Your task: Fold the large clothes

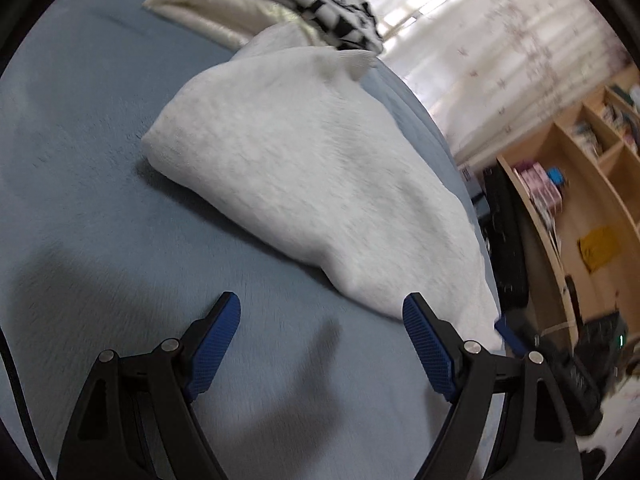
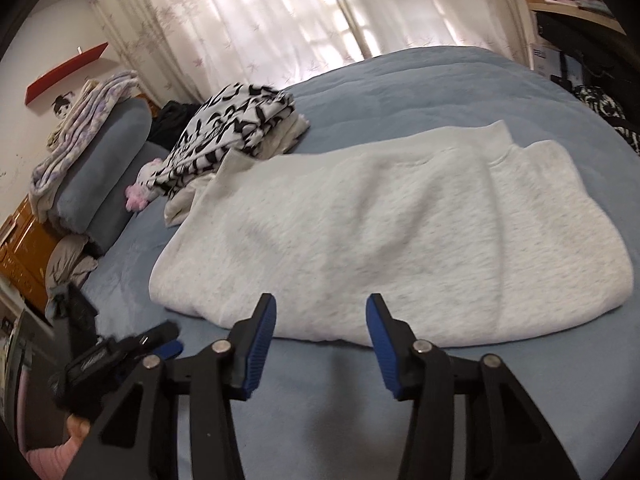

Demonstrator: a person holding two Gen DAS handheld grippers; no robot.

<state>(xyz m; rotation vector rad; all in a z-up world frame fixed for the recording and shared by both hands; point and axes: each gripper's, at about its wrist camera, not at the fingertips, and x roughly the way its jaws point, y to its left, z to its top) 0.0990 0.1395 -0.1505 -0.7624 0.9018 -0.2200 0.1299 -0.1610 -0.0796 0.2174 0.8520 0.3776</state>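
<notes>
A bed (image 2: 420,80) covered in a blue-grey blanket fills most of both views, with pale flowered curtains (image 2: 280,12) lit from behind at its far side. On the blanket lies the white sweatshirt (image 2: 400,232), the largest piece of clothing, folded into a broad flat bundle with a ribbed hem showing at its far edge; it sits toward the near edge of the bed. Just beyond it, at its far left corner in the right wrist view, rests a folded black-and-white patterned garment (image 2: 244,120) stacked on a cream one (image 1: 216,8), and further left a grey-blue bolster (image 2: 104,168) carries a lilac printed cloth. A wooden shelf unit (image 1: 580,184) with small boxes stands off the bed's side in the left wrist view. The right gripper (image 2: 322,312) hangs just short of the sweatshirt's near edge, its blue pads apart with nothing between them, not touching the cloth. The left gripper (image 1: 322,308) is spread wide over bare blanket, empty, its right pad just beside the tapered end of the sweatshirt; whether it touches the cloth cannot be told
</notes>
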